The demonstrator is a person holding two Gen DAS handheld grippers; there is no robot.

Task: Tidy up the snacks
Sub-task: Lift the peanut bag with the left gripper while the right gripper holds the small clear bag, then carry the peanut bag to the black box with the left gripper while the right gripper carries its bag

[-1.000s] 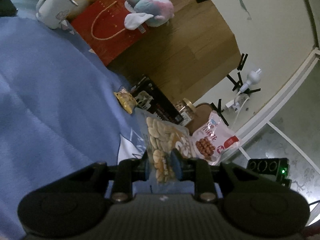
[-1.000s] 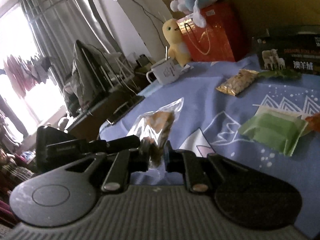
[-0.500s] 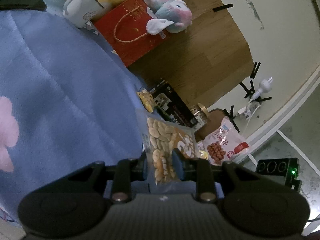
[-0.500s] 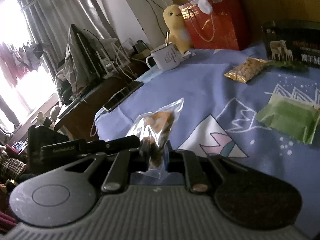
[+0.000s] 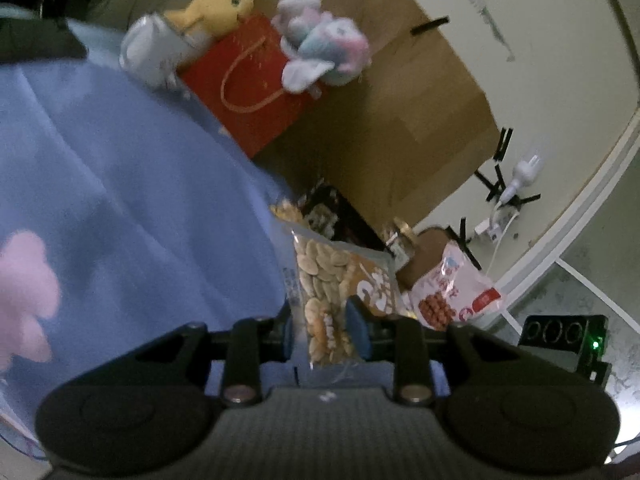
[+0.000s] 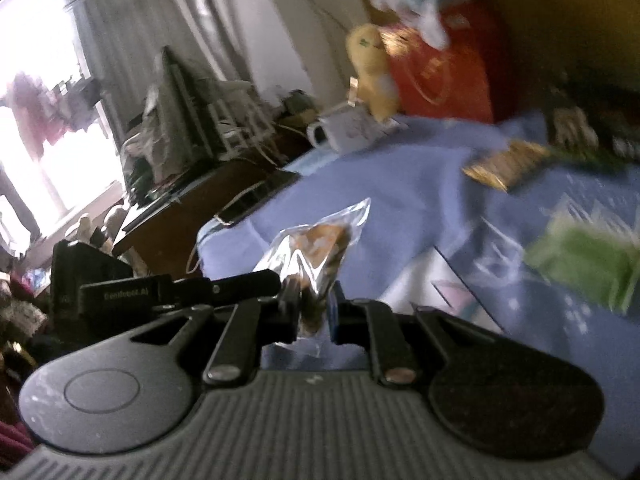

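Observation:
My left gripper (image 5: 322, 322) is shut on a clear bag of pale round crackers (image 5: 328, 276) and holds it above the blue tablecloth (image 5: 120, 200). My right gripper (image 6: 314, 312) is shut on a small clear packet with a brown snack (image 6: 316, 246), also held above the cloth. On the cloth lie a golden snack pack (image 6: 504, 162), a green packet (image 6: 584, 264) and a pink bag of brown balls (image 5: 452, 290). The golden pack also shows in the left wrist view (image 5: 286, 212).
A black box (image 5: 340, 220) and a jar (image 5: 400, 240) stand by the cardboard wall. A red gift bag (image 5: 248, 88), a yellow plush (image 5: 216, 6), a pastel plush (image 5: 320, 44) and a white mug (image 6: 344, 130) line the far edge. A cluttered desk (image 6: 192, 196) stands beyond the table.
Both grippers have kept their packets and shifted over the cloth. The left view has swung so more cloth and a pink patch show; the right view is now motion-blurred.

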